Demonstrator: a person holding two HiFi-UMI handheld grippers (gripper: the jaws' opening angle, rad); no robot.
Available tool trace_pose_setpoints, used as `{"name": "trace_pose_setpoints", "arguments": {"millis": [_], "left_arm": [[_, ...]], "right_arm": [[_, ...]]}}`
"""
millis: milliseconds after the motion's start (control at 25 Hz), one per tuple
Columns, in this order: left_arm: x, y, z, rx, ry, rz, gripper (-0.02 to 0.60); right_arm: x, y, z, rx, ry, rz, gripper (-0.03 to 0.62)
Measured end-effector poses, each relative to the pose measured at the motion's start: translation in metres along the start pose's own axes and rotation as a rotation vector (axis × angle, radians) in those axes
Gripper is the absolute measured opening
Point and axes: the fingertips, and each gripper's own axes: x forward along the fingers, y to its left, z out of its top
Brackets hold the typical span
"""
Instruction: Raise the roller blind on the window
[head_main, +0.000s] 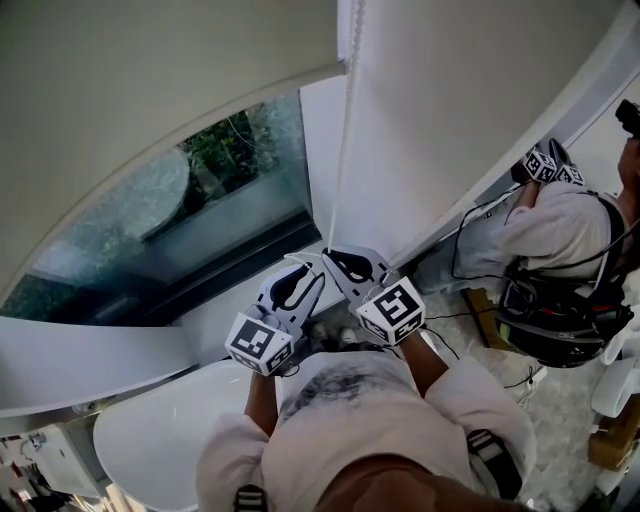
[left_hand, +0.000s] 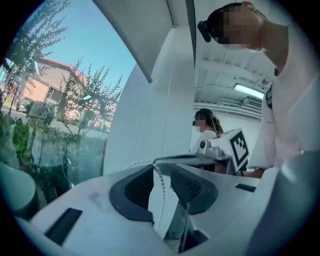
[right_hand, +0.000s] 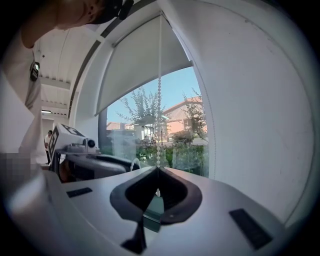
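While my right gripper (right_hand: 157, 171) pinches the bead chain (right_hand: 159, 90) hanging beside the partly raised roller blind (right_hand: 135, 60), my left gripper (left_hand: 161, 177) stands spread around it; next, I judge, it clamps and pulls.

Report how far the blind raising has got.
Done: the roller blind is partly up, with window glass showing below its edge. In hand: the right tool is shut on the bead chain; the left tool is open with the chain between its jaws, ungripped. Left: the blind covers the upper window, so more pulls likely remain.
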Motion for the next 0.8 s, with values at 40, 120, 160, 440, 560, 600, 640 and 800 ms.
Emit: {"name": "trace_pose_setpoints", "arguments": {"millis": [40, 120, 160, 440, 560, 600, 640, 800], "left_arm": [[0.000, -0.001, 0.014, 0.015, -0.019, -0.001, 0.095], [0.001, -0.004, 0.042, 0.050, -0.056, -0.007, 0.095], [0.002, -0.007, 0.055, 0.068, -0.074, -0.012, 0.095], [0.018, -0.029, 0.138, 0.172, -0.196, -0.052, 0.095], [0.021, -0.036, 0.165, 0.204, -0.227, -0.061, 0.095], [0.019, -0.038, 0.173, 0.211, -0.235, -0.064, 0.095], [0.016, -0.040, 0.179, 0.217, -0.241, -0.066, 0.095], [0.017, -0.042, 0.195, 0.216, -0.252, -0.066, 0.095]], "right_arm": [[-0.001, 0.000, 0.000, -0.002, 0.000, 0.000, 0.061], [-0.003, 0.002, 0.001, -0.007, 0.000, 0.002, 0.061], [-0.004, 0.004, 0.002, -0.010, 0.000, 0.003, 0.061], [-0.016, 0.008, -0.001, -0.026, 0.004, 0.009, 0.061], [-0.020, 0.012, 0.002, -0.032, 0.003, 0.008, 0.061], [-0.020, 0.016, 0.003, -0.035, 0.003, 0.008, 0.061], [-0.020, 0.020, 0.005, -0.038, 0.001, 0.007, 0.061], [-0.020, 0.025, 0.011, -0.046, 0.002, 0.003, 0.061]]}}
